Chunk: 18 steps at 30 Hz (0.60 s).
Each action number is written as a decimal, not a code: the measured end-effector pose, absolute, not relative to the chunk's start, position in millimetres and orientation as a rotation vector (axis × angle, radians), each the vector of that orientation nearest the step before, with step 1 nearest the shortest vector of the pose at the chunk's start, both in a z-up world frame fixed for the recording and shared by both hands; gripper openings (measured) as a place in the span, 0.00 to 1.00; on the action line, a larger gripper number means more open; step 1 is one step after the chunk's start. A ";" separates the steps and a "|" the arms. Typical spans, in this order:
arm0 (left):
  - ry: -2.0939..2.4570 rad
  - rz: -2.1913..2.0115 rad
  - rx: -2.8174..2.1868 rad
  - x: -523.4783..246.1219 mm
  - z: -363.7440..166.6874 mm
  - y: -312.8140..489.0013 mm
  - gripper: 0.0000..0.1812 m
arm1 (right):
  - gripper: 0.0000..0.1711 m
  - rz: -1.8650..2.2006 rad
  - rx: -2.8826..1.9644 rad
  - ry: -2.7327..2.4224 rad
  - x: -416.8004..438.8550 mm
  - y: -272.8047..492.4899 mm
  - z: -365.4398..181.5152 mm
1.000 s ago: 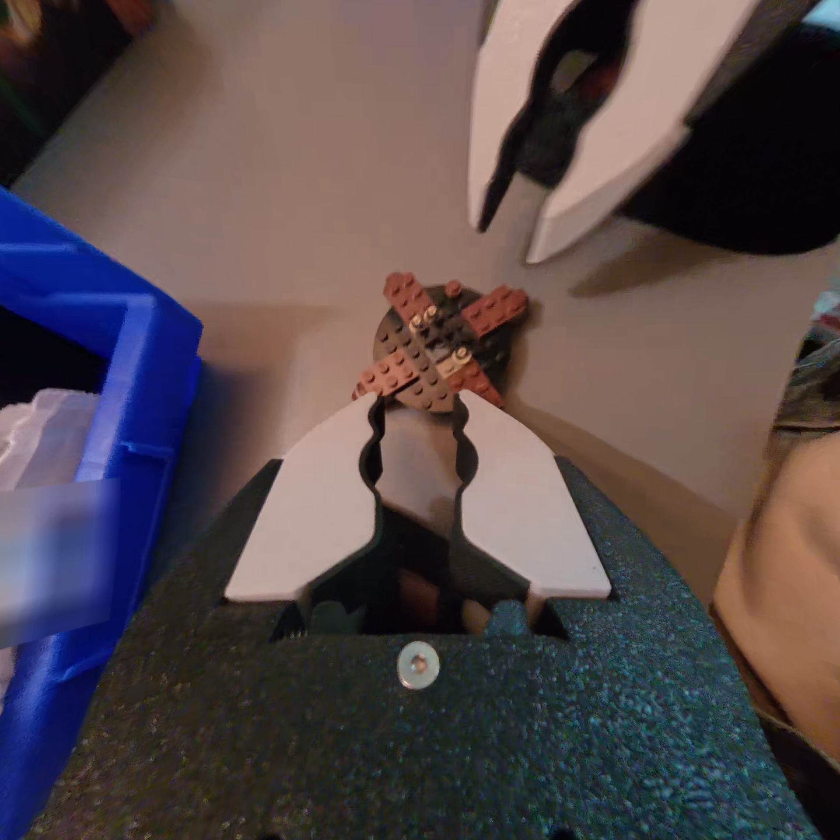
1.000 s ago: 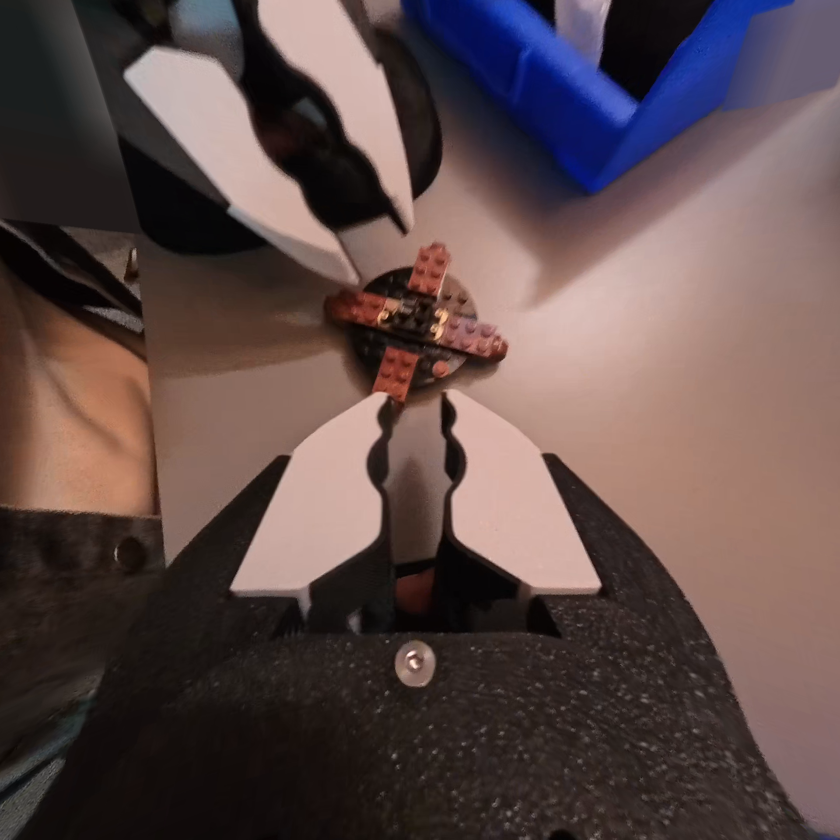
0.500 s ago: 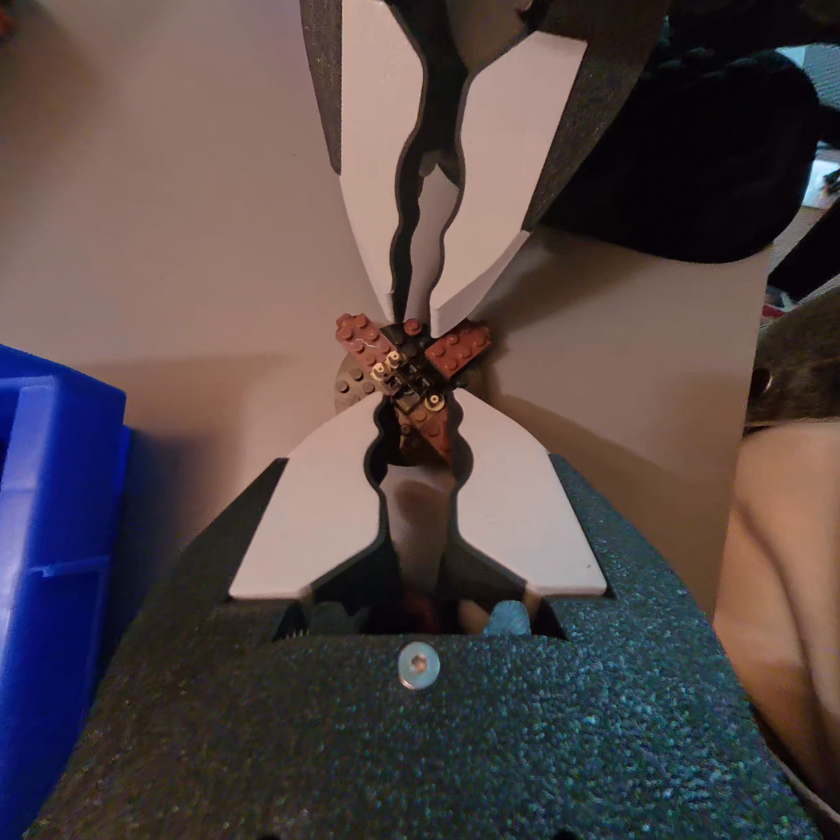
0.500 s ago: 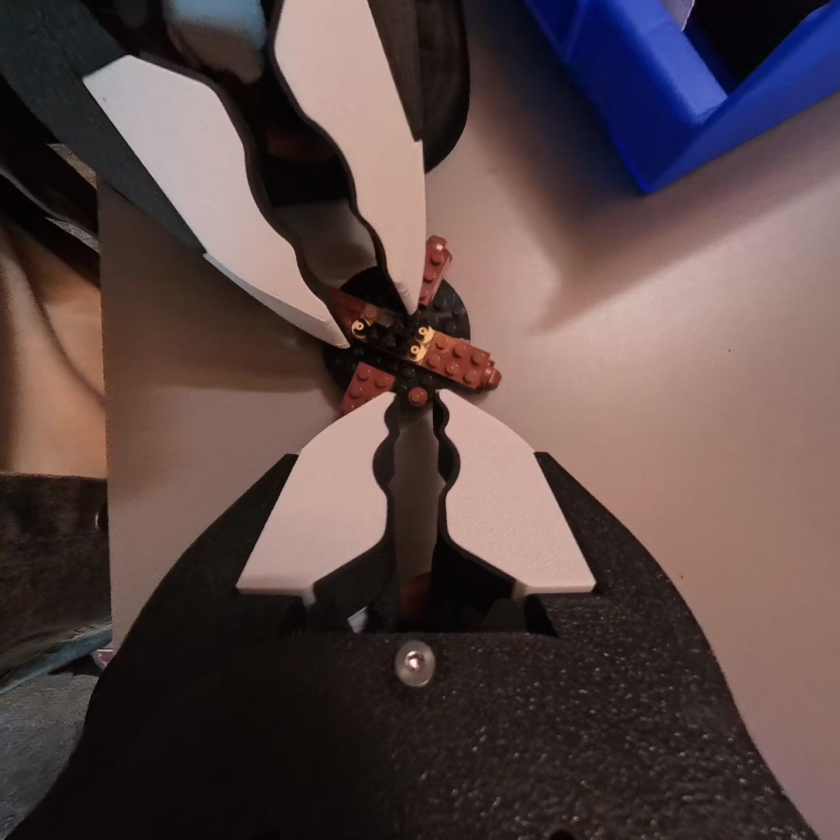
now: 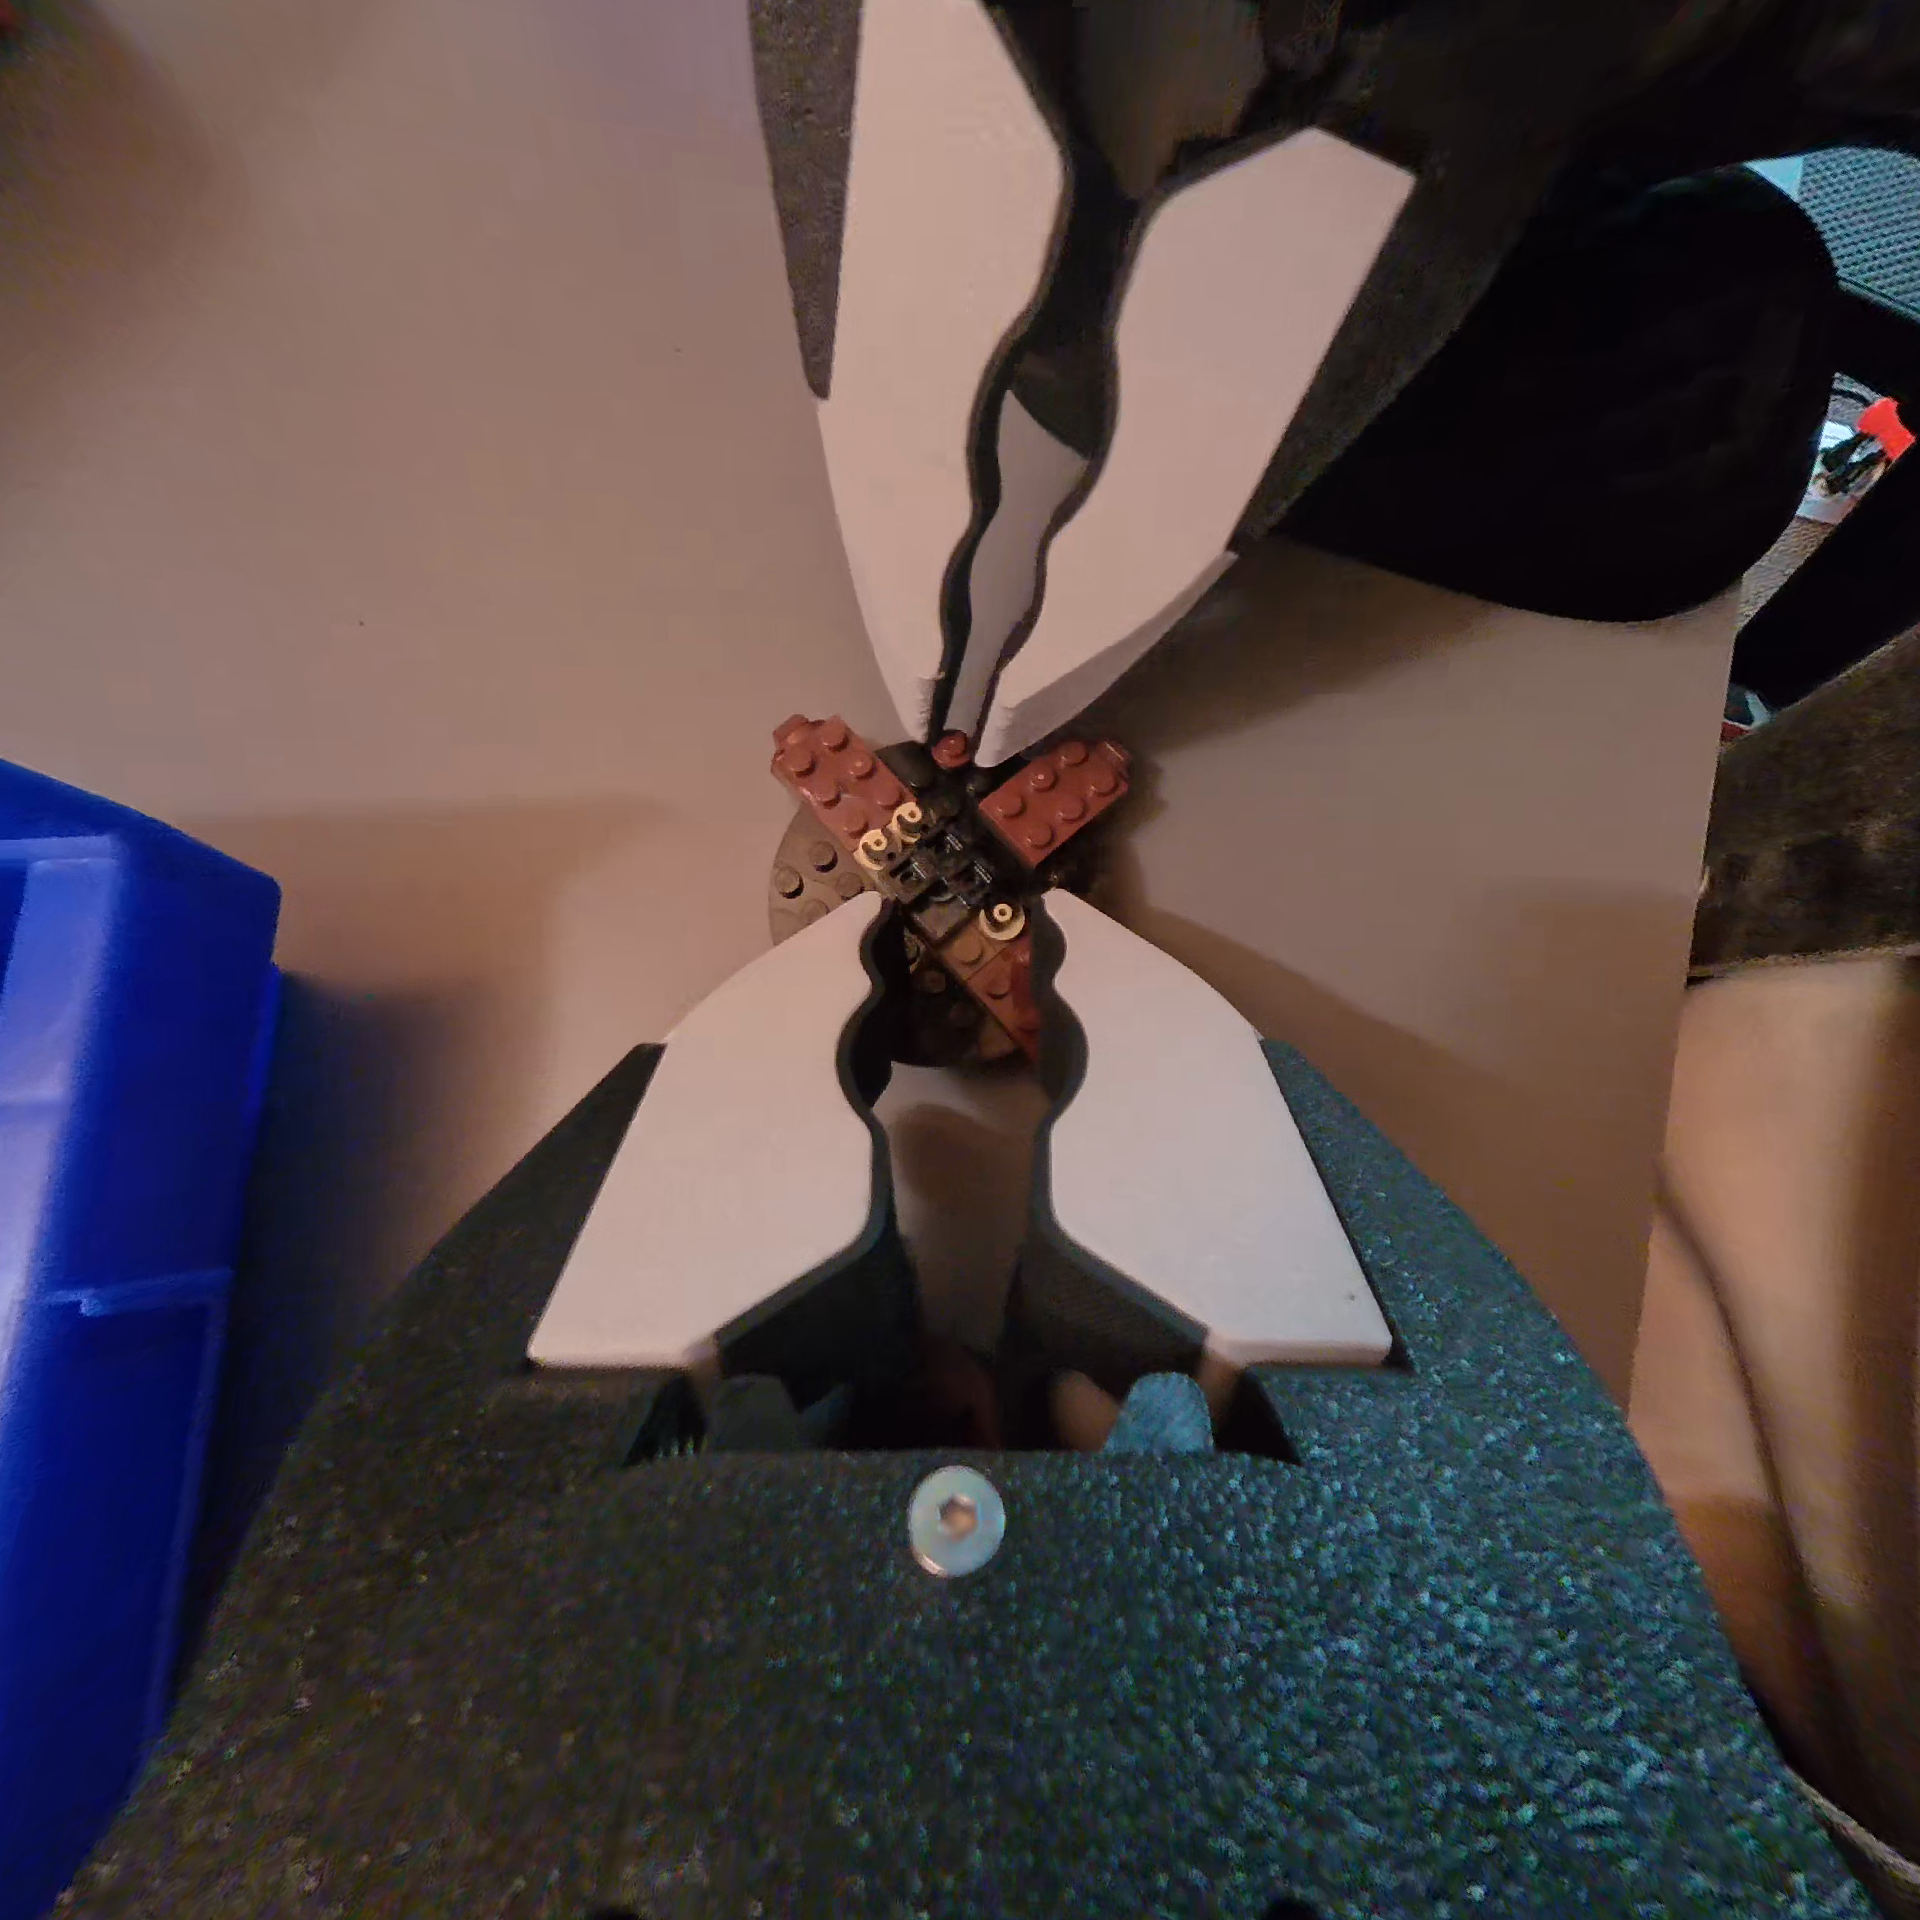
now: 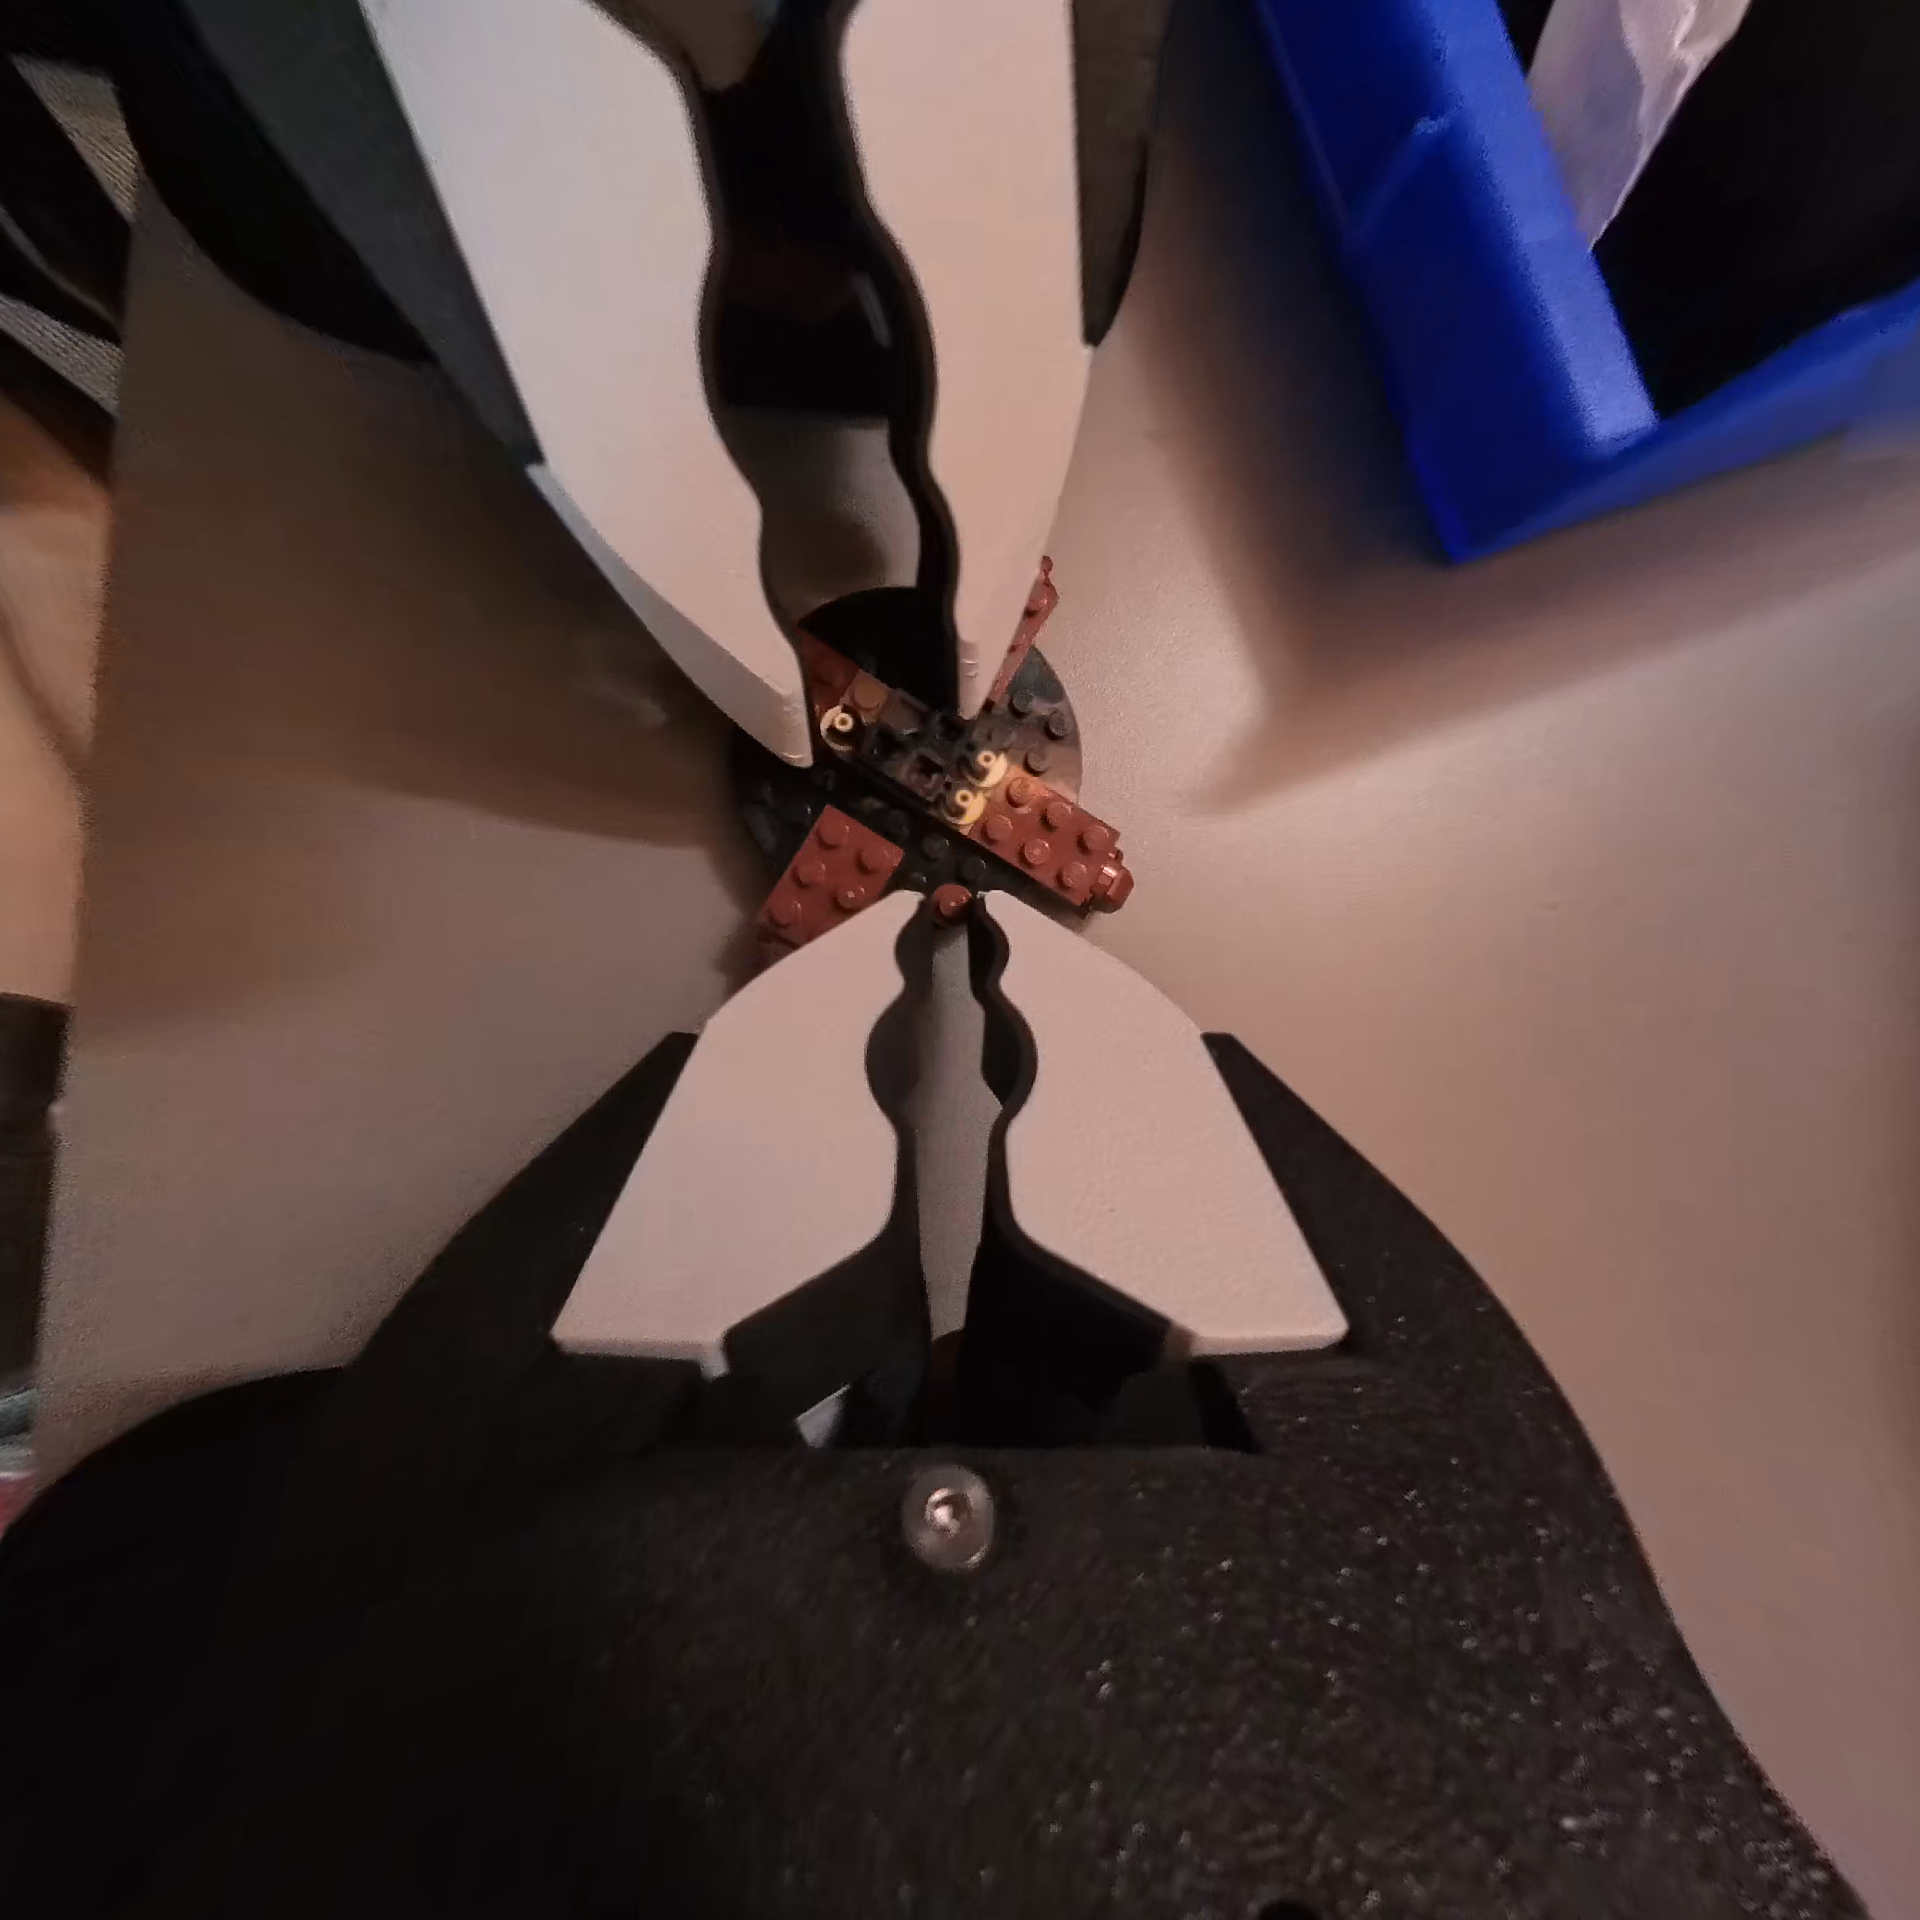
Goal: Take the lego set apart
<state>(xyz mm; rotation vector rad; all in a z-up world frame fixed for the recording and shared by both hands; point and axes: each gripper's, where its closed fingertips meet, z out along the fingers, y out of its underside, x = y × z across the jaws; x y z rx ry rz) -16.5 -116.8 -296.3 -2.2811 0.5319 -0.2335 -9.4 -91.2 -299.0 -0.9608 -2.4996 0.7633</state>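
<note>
The lego set (image 5: 935, 862) is a dark round plate with reddish-brown arms crossed on top, lying on the beige table. It also shows in the right wrist view (image 6: 935, 769). My left gripper (image 5: 956, 914) is shut on the set, its fingers on either side of the near brown arm (image 5: 997, 977). It enters the right wrist view from the top (image 6: 883, 696). My right gripper (image 6: 951, 920) comes from the opposite side and is shut on a small round reddish-brown stud (image 6: 951, 902) at the plate's rim. The left wrist view shows that gripper (image 5: 961, 727) pinching the stud (image 5: 951, 748).
A blue bin (image 5: 125, 1039) stands left of the set; in the right wrist view (image 6: 1507, 312) it holds a clear plastic bag (image 6: 1621, 94). A person's arm (image 5: 1766, 1299) is at the right. The table edge (image 5: 1714, 831) runs close on that side. My left and right fingertips are right by each other.
Both grippers moved in on the set from opposite sides. The left jaws closed around the near arm. The right jaws narrowed and came together on the small round stud.
</note>
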 end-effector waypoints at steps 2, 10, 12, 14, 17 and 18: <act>0.530 -0.236 -2.282 -16.6 -296.3 -116.8 0.13 | 0.03 0.676 -0.875 -2.479 -9.7 -91.0 -298.4; 0.527 -0.236 -2.281 -16.6 -296.2 -116.8 0.13 | 0.02 0.892 -1.082 -2.338 -10.1 -90.7 -297.1; 0.519 -0.225 -2.281 -17.9 -296.2 -116.2 0.13 | 0.02 0.944 -1.144 -2.299 -11.5 -89.3 -296.5; 0.518 -0.230 -2.281 -18.1 -296.3 -116.7 0.13 | 0.00 1.037 -1.176 -2.199 -17.0 -86.1 -282.2; 0.515 -0.236 -2.281 -18.1 -296.1 -116.7 0.13 | 0.00 1.105 -1.154 -2.311 -5.7 -97.3 -278.7; 0.515 -0.238 -2.281 -18.1 -296.2 -116.7 0.13 | 0.00 1.019 -1.149 -2.350 -4.5 -94.4 -286.6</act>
